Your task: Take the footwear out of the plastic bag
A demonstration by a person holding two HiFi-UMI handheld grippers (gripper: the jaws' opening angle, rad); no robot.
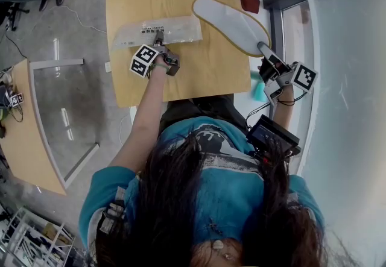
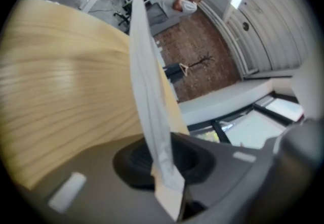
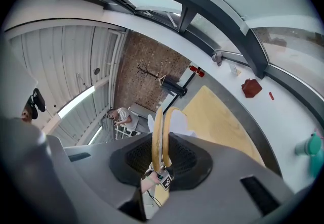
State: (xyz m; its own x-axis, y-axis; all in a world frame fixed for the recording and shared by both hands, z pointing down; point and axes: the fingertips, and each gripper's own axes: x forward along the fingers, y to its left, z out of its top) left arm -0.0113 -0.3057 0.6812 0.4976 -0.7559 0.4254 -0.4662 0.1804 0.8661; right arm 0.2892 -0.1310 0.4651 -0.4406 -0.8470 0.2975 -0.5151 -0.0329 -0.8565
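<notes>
A flat clear plastic bag [image 1: 157, 32] lies across the far part of the wooden table [image 1: 199, 73]. My left gripper [image 1: 158, 41] is shut on its near edge; in the left gripper view the bag [image 2: 144, 81] rises as a thin strip from between the jaws of the left gripper [image 2: 169, 187]. The footwear, white slippers [image 1: 232, 23] with tan edges, lies outside the bag over the table's far right corner. My right gripper [image 1: 266, 50] is shut on their near end. The right gripper view shows two thin soles [image 3: 163, 137] side by side between the jaws of the right gripper [image 3: 159, 172].
A white ledge runs along the table's right side, with a red object [image 1: 249, 2] and a teal cup [image 1: 257, 88] on it. A glass-topped table [image 1: 60, 109] and another wooden table [image 1: 24, 139] stand to the left.
</notes>
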